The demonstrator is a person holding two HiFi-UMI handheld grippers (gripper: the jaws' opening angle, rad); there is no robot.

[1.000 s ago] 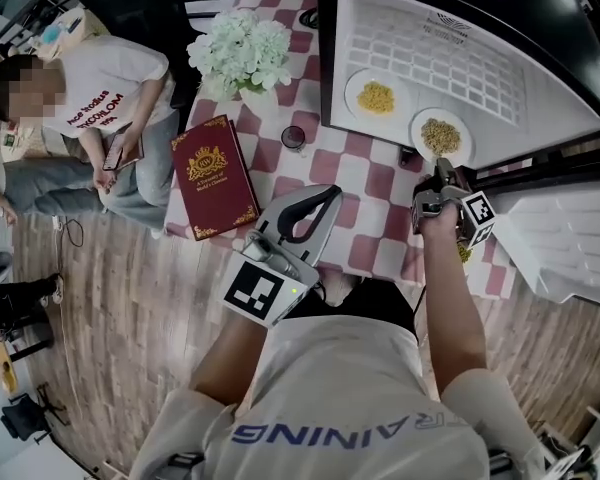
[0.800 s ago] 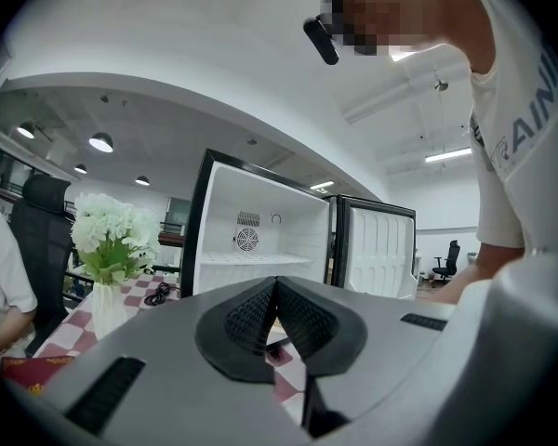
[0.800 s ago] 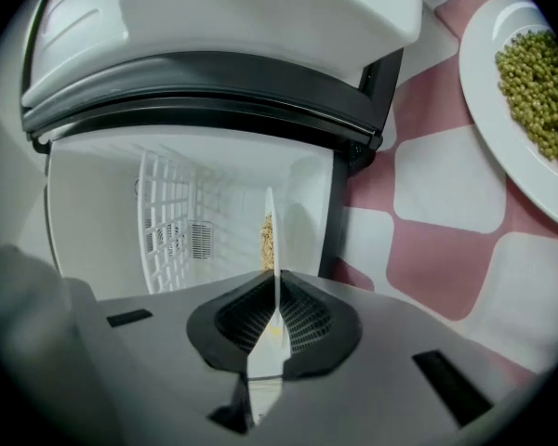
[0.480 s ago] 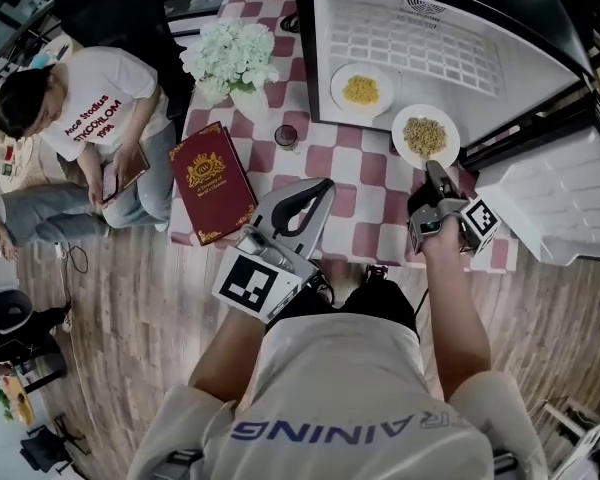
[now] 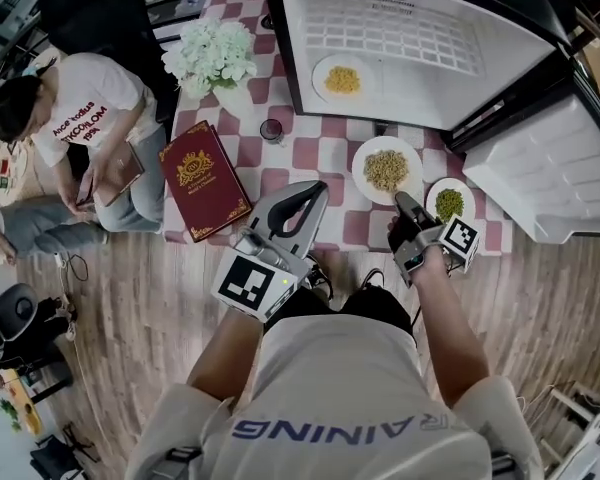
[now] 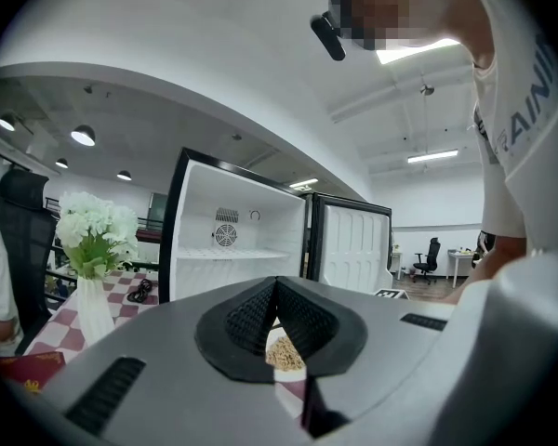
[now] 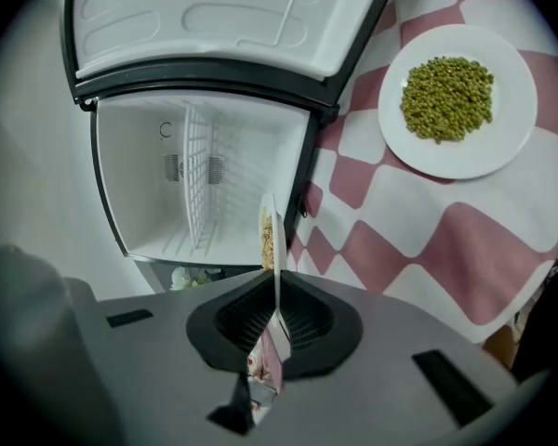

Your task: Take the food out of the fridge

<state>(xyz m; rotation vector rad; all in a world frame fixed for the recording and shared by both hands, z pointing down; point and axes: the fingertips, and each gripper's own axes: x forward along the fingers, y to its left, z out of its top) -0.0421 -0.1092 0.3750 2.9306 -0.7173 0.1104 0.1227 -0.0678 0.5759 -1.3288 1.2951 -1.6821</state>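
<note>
Gripping the rim of the beige plate [image 5: 385, 168], the right gripper [image 5: 402, 208] has its jaws shut on it; in the right gripper view that plate runs edge-on between the pads. The plate is over the checked table [image 5: 320, 153], outside the open fridge [image 5: 410, 38] and just in front of its mouth; whether it rests on the cloth I cannot tell. The pea plate [image 5: 449, 204] lies just right of it. The yellow plate [image 5: 342, 79] sits inside the fridge. The left gripper [image 5: 312, 192] hangs at the table's near edge with its jaws together and nothing between them. A red book [image 5: 195, 178], flowers [image 5: 212, 53] and a glass [image 5: 271, 130] are further left.
</note>
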